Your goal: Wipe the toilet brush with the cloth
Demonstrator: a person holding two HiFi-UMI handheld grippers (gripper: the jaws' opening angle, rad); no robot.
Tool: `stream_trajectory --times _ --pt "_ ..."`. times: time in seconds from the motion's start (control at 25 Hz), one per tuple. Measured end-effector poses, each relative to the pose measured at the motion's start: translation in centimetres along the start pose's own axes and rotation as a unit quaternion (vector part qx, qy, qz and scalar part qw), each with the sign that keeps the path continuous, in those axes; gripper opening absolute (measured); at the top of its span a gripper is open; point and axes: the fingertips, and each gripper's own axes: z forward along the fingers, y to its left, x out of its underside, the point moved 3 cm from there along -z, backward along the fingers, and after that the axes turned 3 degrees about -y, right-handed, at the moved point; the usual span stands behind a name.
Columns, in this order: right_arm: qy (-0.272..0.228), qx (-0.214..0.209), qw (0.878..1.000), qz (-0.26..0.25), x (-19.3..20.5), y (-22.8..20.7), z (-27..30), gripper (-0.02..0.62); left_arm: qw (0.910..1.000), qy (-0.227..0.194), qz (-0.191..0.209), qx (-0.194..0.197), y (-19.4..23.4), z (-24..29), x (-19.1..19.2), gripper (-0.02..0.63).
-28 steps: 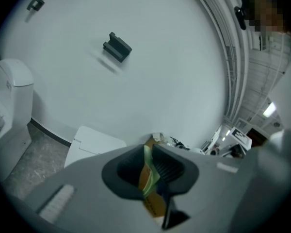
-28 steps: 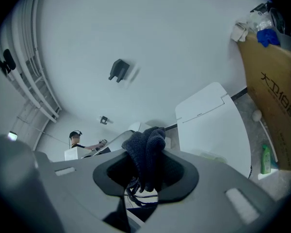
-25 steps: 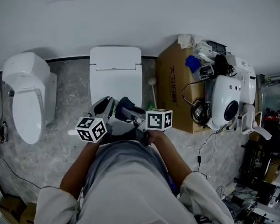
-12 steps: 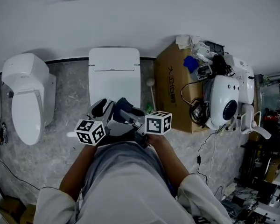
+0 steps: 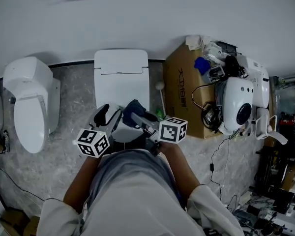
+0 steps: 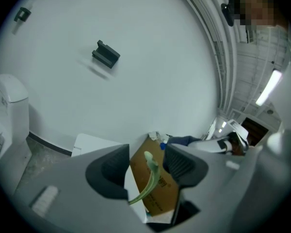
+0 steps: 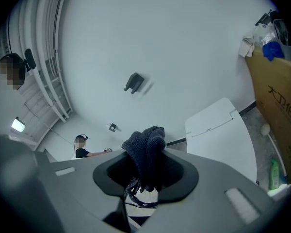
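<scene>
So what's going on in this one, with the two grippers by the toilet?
A person holds a gripper in each hand, side by side in front of a white toilet. The right gripper is shut on a bunched dark blue cloth. A slim pale green handle, probably the toilet brush, stands between the jaws of the left gripper. There is a gap on either side of it, so a grip can't be confirmed. No wiping contact is visible.

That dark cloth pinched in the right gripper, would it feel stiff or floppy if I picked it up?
Probably floppy: the cloth bunches and folds over itself above the right gripper, with loose threads dangling below. It is likely light and not slippery, since its surface looks knitted and rough.
</scene>
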Motion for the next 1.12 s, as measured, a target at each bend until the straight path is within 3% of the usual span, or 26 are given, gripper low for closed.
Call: stream_trajectory --times 0.48,0.92,1.12 --pt "-0.045 0.031 0.994 -0.092 -2.2 3.0 -3.1 0.104 0.9997 0.002 0.017 0.015 -1.5 -3.3 -2.9 0.0" --pt "-0.084 0.073 0.976 -0.186 -4.1 5.2 -7.1 0.104 0.9946 -0.043 0.071 0.062 -5.7 -5.8 -8.5 0.0" --pt "-0.1 0.093 0.969 -0.207 -4.7 5.3 -9.1 0.104 0.9923 -0.069 0.08 0.064 -7.0 -7.0 -10.2 0.0"
